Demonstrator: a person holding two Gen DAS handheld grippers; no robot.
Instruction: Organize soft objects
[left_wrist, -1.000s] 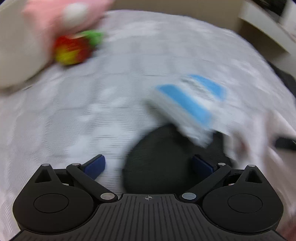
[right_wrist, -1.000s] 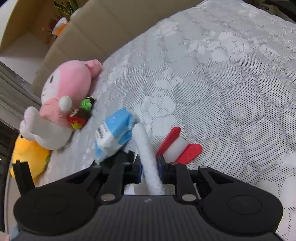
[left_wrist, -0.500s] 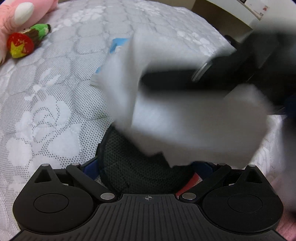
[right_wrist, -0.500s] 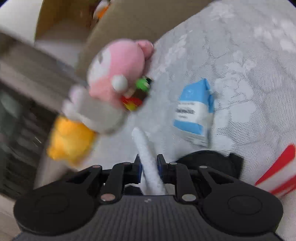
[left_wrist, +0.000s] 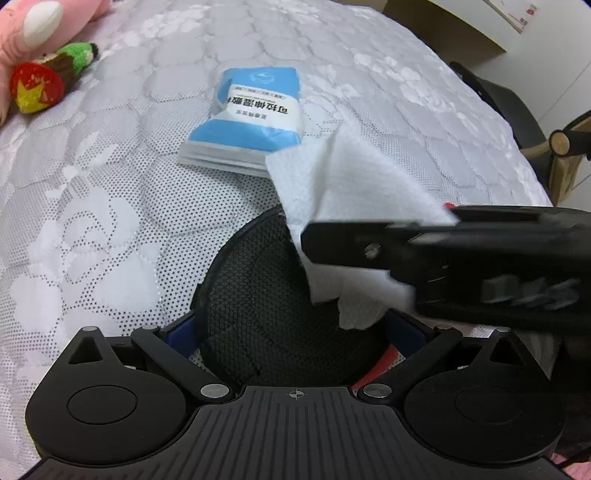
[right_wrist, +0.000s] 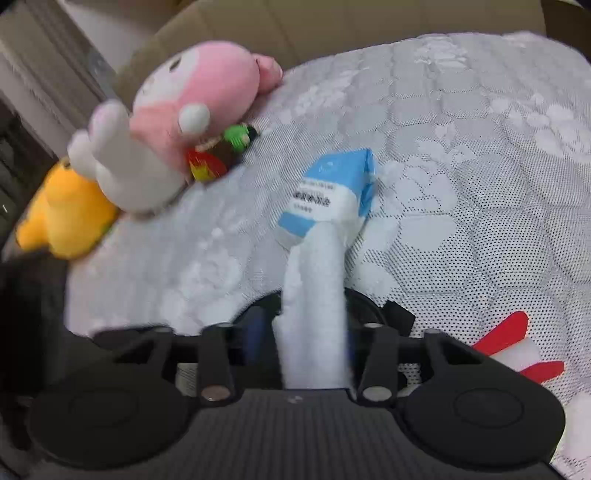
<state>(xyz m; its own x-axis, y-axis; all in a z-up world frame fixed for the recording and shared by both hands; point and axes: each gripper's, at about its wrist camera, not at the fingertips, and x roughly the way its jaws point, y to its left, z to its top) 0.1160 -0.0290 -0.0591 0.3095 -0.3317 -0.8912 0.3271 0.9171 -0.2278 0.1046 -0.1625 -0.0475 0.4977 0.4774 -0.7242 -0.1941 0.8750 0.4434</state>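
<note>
My left gripper (left_wrist: 291, 328) is shut on a round black mesh basket (left_wrist: 258, 295), which fills the gap between its blue pads. From the right, my right gripper (left_wrist: 332, 243) reaches across the basket's rim, shut on a white cloth (left_wrist: 351, 184) that hangs over the opening. In the right wrist view the right gripper (right_wrist: 310, 332) pinches that white cloth (right_wrist: 314, 280), with the mesh basket (right_wrist: 369, 299) just below. A blue and white soft pack (left_wrist: 255, 110) lies flat on the bed beyond the basket, and shows as the blue pack (right_wrist: 332, 192) ahead.
A pink plush (right_wrist: 192, 96) leans on a yellow plush (right_wrist: 66, 214) at the bed's far left, with a small strawberry toy (left_wrist: 40, 85) beside it. A red and white item (right_wrist: 517, 347) lies at the right. A cardboard box (right_wrist: 295, 26) stands behind; a dark chair (left_wrist: 506, 103) stands off the bed.
My right gripper has carried the white cloth across to the mesh basket and lowered it over the rim. The left gripper has kept hold of the basket and steadied.
</note>
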